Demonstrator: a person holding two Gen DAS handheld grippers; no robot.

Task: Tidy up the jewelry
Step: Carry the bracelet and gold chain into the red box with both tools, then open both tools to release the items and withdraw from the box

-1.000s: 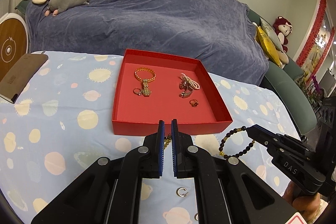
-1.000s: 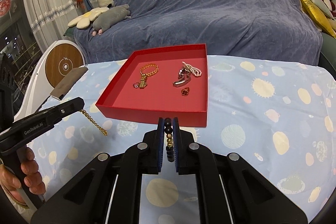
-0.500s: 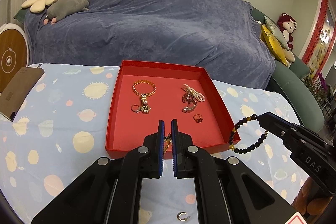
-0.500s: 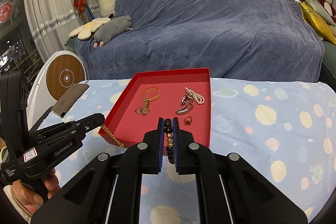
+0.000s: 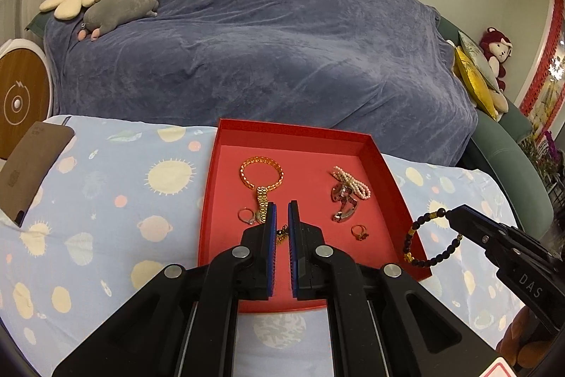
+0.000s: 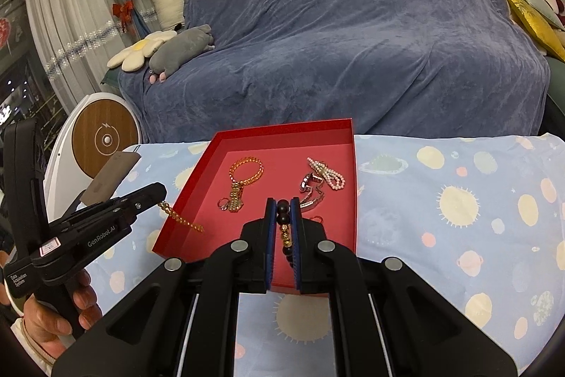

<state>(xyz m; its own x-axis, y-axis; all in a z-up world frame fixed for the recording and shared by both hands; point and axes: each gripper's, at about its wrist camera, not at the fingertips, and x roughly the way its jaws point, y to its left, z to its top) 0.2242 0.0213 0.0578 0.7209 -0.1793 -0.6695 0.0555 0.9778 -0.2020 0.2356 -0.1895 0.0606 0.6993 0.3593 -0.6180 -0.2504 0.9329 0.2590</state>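
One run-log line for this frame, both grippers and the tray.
left gripper: shut on gold chain | right gripper: shut on bead bracelet | red tray: holds other jewelry | both pieces: over tray edges, unreleased

red tray [image 5: 395,172] middle bare, jewelry flanking

A planet-print tablecloth [image 5: 106,218] bears a red tray [image 5: 395,179] and a brown notebook [image 5: 28,172].

The left gripper [image 5: 281,218] points forward and downward, jaws closed; the left hand [image 6: 53,313] grasps its handle. The right gripper [image 6: 283,214] takes the same pose, jaws closed.
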